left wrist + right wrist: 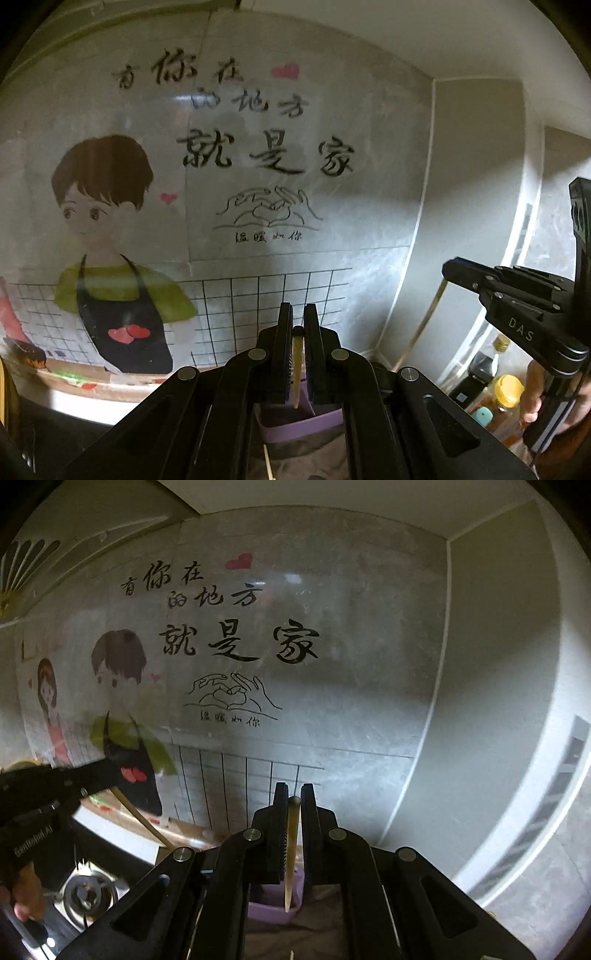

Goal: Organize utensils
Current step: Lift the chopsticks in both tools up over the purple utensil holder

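Grey marbled wall tiles (pixel 369 240) fill most of both views, glossy, carrying a printed decal of a cartoon boy in a green shirt and black apron (pixel 118 266), black brush lettering and a thin black grid. In the right wrist view a second cartoon figure in pink (pixel 48 709) is partly cut off at the left edge.

Lower left of the right wrist view: a round metal stove burner (pixel 86 891), dim and half hidden behind the gripper body.

Lower right of the left wrist view: a cluster of bottles with yellow and teal caps (pixel 498 402), labels unreadable.

Lilac plastic utensil holder (pixel 295 424), rectangular, open-topped, sits below both grippers; most of it is hidden by the black linkages. It rests on a brownish cloth-like surface (pixel 295 934), texture unclear.

Left gripper (pixel 297 314): jaws closed on a pale wooden chopstick (pixel 296 369), which runs lengthwise between the ribbed pads, dark-tipped end at the fingertips, the other end hanging over the holder's opening.

Right gripper (pixel 294 792): jaws likewise clamped on a second pale tapered chopstick (pixel 291 853), point down just above the holder.

Another thin pale stick (pixel 267 463) lies cut off at the bottom edge.
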{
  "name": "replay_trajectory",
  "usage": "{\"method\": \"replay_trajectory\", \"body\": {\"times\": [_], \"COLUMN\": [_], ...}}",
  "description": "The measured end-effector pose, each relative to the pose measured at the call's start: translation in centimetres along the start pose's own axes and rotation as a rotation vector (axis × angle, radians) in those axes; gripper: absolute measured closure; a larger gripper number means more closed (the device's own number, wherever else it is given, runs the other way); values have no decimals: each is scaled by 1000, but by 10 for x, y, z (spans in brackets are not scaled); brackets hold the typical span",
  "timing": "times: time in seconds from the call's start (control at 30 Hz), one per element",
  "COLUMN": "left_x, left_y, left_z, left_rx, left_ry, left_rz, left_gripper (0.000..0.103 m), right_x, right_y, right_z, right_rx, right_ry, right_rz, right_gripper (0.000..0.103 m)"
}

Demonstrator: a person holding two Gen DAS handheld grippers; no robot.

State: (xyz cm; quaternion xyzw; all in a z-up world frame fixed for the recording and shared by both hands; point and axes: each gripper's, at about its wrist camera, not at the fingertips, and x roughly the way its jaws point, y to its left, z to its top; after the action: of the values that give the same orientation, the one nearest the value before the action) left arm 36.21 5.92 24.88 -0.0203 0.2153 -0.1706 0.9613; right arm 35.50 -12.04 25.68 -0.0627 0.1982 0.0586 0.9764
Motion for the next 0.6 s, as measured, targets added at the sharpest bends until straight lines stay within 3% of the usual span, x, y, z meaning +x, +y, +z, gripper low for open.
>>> {"method": "replay_trajectory", "body": {"times": [0.17, 0.37, 0.6], "left_x": [47, 109, 154], "left_y": [11, 27, 37], "left_z": [-12, -37, -63], "left_rx": [-23, -57, -82], "left_ry": [91, 239, 318], "left_rz": [12, -7, -9], "left_gripper": [97, 97, 97], "right_x": [45, 109, 153], "right_y": [6, 9, 3], "right_z": [-10, -35, -70], "right_rx": [12, 24, 40], "right_ry": [37, 148, 275], "right_rz": [21, 50, 85], "right_gripper": [97, 97, 97]}}
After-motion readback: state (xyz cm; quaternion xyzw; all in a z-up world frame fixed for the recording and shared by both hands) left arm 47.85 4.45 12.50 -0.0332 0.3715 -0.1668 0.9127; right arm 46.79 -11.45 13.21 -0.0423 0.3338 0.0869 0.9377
